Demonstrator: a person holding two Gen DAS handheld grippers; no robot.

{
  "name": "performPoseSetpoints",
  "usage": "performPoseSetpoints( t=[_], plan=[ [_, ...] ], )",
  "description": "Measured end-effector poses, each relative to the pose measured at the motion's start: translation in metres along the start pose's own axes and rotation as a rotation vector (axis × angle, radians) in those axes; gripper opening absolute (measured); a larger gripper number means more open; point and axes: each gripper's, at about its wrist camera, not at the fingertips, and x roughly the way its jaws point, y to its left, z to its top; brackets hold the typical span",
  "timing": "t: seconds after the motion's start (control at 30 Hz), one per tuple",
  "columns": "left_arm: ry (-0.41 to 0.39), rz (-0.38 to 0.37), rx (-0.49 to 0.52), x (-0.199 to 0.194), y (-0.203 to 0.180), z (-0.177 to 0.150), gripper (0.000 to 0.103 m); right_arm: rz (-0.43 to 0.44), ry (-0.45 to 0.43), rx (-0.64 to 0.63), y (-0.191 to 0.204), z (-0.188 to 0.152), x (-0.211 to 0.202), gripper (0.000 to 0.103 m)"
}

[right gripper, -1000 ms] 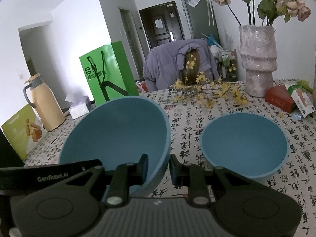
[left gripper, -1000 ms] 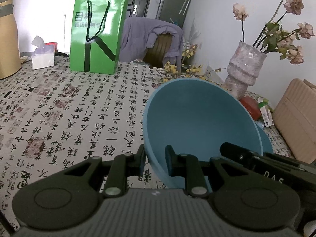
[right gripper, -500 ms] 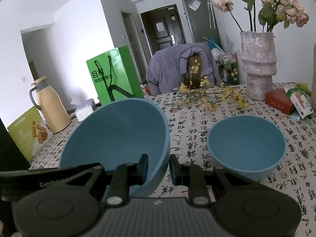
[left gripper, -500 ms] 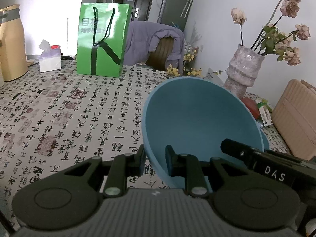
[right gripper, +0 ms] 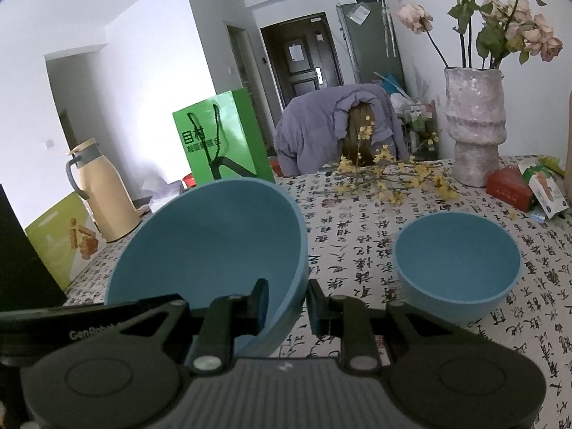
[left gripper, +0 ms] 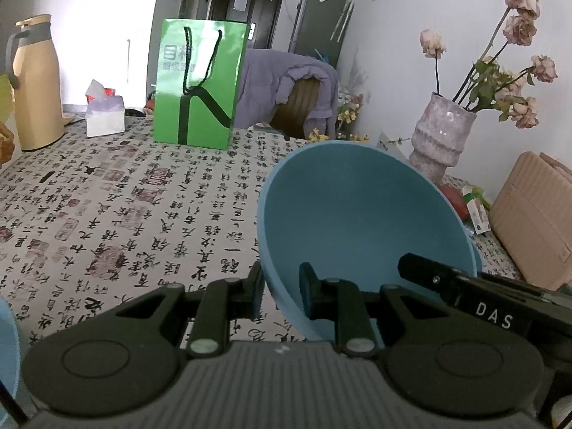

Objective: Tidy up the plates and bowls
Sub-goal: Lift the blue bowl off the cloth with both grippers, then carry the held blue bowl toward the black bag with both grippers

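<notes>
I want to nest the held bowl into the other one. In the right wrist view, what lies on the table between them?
Only bare printed tablecloth separates the held bowl from the resting bowl, as the right wrist view shows.

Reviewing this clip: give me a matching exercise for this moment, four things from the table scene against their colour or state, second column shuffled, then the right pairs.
Things:
1. large bowl
2. small bowl
3. paper bag
4. thermos jug

States:
A. green, standing upright at the far side of the table
B. blue, resting alone on the tablecloth
C. beige with a grey handle
D. blue, tilted, rim clamped by the left gripper and the right gripper

Pairs: 1-D, 2-B, 3-A, 4-C
</notes>
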Motion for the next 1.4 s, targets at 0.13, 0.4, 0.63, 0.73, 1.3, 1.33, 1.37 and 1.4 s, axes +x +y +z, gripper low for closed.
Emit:
performPoseSetpoints(
  t=[0.13, 0.4, 0.63, 0.73, 1.3, 1.33, 1.37, 1.4],
  plan=[
    [-0.008, 0.004, -0.004, -0.007, 0.004, -0.001, 0.021, 0.005, -0.003, -0.001, 0.005, -0.002, -0.003, 0.022],
    [-0.021, 0.007, -0.011, -0.020, 0.012, -0.005, 0.021, 0.011, -0.007, -0.002, 0.015, -0.006, -0.010, 0.022],
    [-0.031, 0.013, -0.018, -0.031, 0.019, -0.007, 0.021, 0.019, -0.005, -0.011, 0.025, -0.009, -0.013, 0.022],
    [-0.037, 0.018, -0.021, -0.036, 0.023, -0.008, 0.021, 0.024, -0.006, -0.016, 0.030, -0.010, -0.015, 0.022],
    [-0.069, 0.039, -0.049, -0.061, 0.048, -0.013, 0.021, 0.052, -0.006, -0.048, 0.060, -0.017, -0.023, 0.022],
    [-0.071, 0.041, -0.051, -0.063, 0.049, -0.013, 0.021, 0.053, -0.007, -0.051, 0.062, -0.017, -0.023, 0.022],
    [-0.073, 0.042, -0.051, -0.064, 0.050, -0.014, 0.021, 0.055, -0.007, -0.053, 0.064, -0.017, -0.023, 0.022],
    [-0.075, 0.043, -0.052, -0.066, 0.052, -0.014, 0.021, 0.057, -0.008, -0.055, 0.066, -0.018, -0.024, 0.022]
  ],
)
